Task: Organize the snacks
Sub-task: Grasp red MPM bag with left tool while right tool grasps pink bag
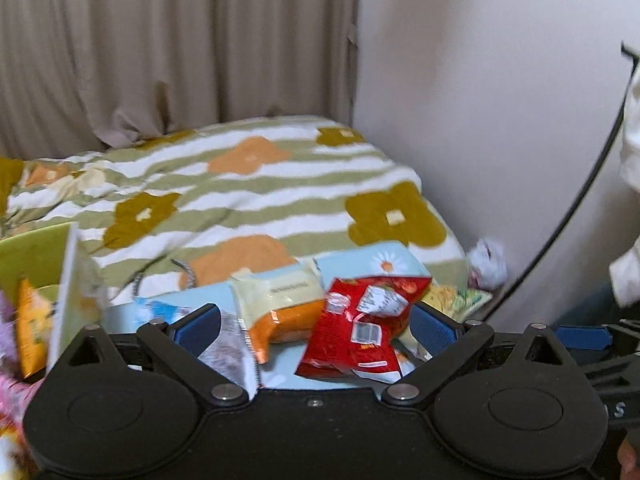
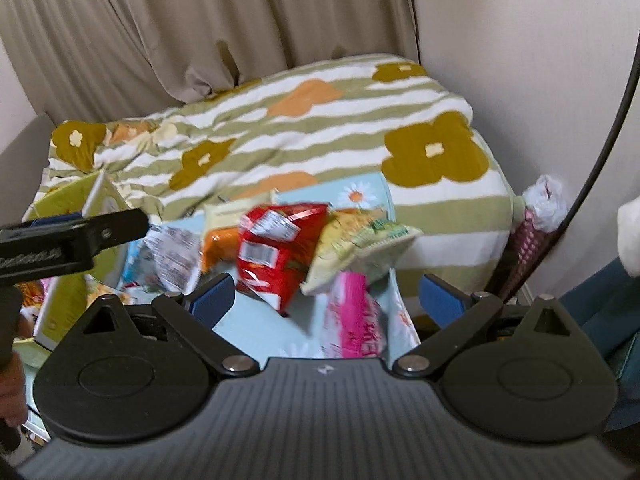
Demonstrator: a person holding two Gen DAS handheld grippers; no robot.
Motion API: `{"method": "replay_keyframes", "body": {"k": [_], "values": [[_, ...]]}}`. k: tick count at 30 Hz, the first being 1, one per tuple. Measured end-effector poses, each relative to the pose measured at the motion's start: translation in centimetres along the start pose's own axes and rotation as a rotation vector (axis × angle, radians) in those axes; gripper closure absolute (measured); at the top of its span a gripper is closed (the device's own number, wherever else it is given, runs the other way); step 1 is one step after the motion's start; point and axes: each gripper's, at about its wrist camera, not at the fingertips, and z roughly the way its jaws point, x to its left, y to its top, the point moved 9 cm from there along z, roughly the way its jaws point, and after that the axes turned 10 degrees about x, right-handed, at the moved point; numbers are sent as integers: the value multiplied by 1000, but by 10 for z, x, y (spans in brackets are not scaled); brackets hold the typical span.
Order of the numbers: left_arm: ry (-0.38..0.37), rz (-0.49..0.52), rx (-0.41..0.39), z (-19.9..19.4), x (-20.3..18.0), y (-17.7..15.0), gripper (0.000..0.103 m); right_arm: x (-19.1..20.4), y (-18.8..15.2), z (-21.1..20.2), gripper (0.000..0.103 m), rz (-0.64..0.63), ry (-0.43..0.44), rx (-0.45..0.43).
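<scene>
Several snack packets lie heaped on a light blue daisy-print surface (image 1: 280, 380). A red packet (image 1: 360, 328) rests in the middle with an orange and cream packet (image 1: 280, 308) to its left. In the right wrist view the red packet (image 2: 276, 248) has a yellow-green packet (image 2: 356, 244) to its right and a pink packet (image 2: 352, 320) below that. My left gripper (image 1: 316, 328) stands open just above the pile, holding nothing. My right gripper (image 2: 326, 300) is open too, over the pink and red packets. The left gripper (image 2: 72, 236) shows from the side at the left edge.
A green box (image 1: 32, 256) with more packets stands at the left, also seen as the green box (image 2: 72, 200). Behind the pile lies a bed with a flowered striped blanket (image 1: 248, 200). A wall and a black cable (image 1: 580, 208) are on the right, with a curtain behind.
</scene>
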Motion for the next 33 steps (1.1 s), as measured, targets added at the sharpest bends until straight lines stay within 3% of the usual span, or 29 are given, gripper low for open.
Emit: {"method": "replay_keyframes", "body": {"k": [9,18,33], "values": [[-56,155,139,76,-23,-4,7,2,-22,43,1,-10,-25,82],[-95,237,223,120,-37,-10,13,4,-27,76,4,19,-70,118],[-85,311,254,132,-44,-22,38,-2,-24,100,8,36,-109,138]]}}
